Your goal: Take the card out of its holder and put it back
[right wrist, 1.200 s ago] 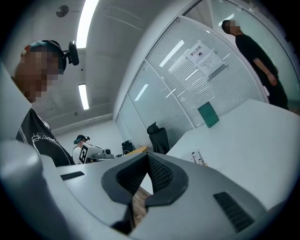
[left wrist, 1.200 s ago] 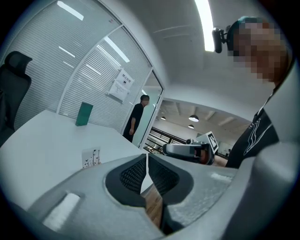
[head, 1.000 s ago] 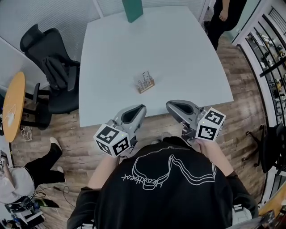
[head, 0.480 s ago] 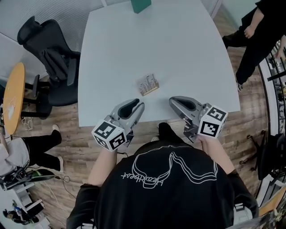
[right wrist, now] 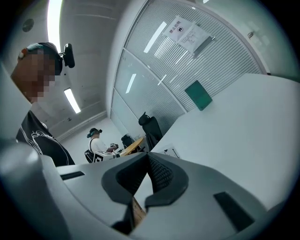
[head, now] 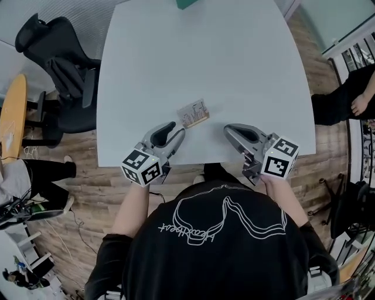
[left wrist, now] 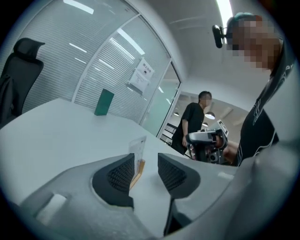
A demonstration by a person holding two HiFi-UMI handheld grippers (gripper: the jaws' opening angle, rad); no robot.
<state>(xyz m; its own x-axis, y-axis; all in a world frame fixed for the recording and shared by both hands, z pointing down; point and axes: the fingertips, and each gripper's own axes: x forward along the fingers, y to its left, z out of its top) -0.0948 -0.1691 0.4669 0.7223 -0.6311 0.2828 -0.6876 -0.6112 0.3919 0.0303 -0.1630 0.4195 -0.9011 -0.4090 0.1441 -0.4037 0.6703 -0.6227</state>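
A small wooden card holder (head: 193,113) with a clear-sleeved card stands near the front of the white table (head: 234,64). My left gripper (head: 173,125) is just short of it on the left. Its jaws have just been opening and stand open, nothing between them. In the left gripper view the card (left wrist: 138,149) rises beyond the left gripper (left wrist: 145,161). My right gripper (head: 229,129) is at the holder's right, a little apart, with its pads together. In the right gripper view the right gripper (right wrist: 147,157) is shut and empty.
A green box (head: 187,3) stands at the table's far edge. A black office chair (head: 58,70) and a round wooden table (head: 12,117) are at the left. A person (head: 351,94) stands at the right. The table's front edge (head: 199,161) runs under both grippers.
Both grippers have come forward and down over the table's front edge, closer to the card holder. The person at the right has walked further along that side.
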